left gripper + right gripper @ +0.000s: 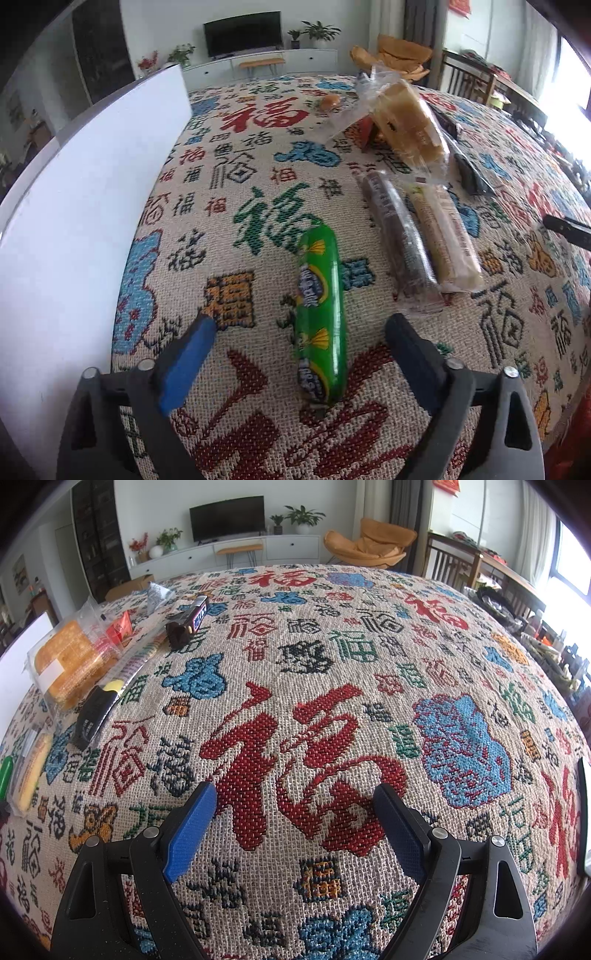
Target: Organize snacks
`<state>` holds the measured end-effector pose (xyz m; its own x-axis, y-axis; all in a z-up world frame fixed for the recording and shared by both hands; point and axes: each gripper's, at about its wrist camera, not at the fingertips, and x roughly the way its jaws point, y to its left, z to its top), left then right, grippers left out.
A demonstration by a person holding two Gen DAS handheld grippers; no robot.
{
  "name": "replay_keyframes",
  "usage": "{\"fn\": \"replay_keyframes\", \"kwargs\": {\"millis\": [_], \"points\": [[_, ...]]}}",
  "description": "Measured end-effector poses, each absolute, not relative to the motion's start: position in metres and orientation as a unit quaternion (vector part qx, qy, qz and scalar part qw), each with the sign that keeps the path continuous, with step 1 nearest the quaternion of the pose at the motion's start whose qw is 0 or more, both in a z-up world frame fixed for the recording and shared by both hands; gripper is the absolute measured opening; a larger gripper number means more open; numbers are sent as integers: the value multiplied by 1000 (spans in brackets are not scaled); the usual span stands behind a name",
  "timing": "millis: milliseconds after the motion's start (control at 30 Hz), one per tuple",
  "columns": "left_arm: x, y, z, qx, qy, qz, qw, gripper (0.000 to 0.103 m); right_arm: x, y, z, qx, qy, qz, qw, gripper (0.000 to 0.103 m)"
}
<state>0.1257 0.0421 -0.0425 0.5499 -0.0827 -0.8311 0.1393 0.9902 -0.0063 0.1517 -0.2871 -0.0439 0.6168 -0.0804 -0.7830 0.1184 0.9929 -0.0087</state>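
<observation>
Left wrist view has the left tool [301, 332] low over the counter [229, 206] with its fingers spread wide and nothing gripped; the green sausage [323, 314] lies on the patterned cloth directly between them, its near end roughly level with the fingertips and its far end pointing away from the camera. So its long axis runs almost along the tool's reach, leaning slightly left at the far end, and the fingers stand on either side of its width, which I judge suits a squeeze across the narrow way. Just beyond and to the right lie a dark wafer pack [397, 232] and a pale wafer pack [443, 236], side by side and touching, with a bag of crackers [410, 122] farther off. A white box wall [92, 192] stands along the left, probably where the snacks go. Right wrist view shows the right tool [295, 805] likewise spread apart and empty over bare cloth, with the snacks well off to its left, so the left hand is plainly the nearer one
</observation>
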Motion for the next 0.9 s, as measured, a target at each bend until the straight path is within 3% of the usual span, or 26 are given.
{"fn": "replay_keyframes", "kwargs": {"millis": [667, 767, 900], "points": [[123, 47, -45, 21, 461, -49, 886, 103, 154, -283, -42, 38, 447, -74, 891, 89], [124, 47, -45, 21, 461, -49, 886, 103, 142, -253, -27, 109, 425, -8, 899, 89], [124, 48, -46, 21, 461, -49, 886, 103, 151, -176, -12, 116, 433, 107, 887, 88]]}}
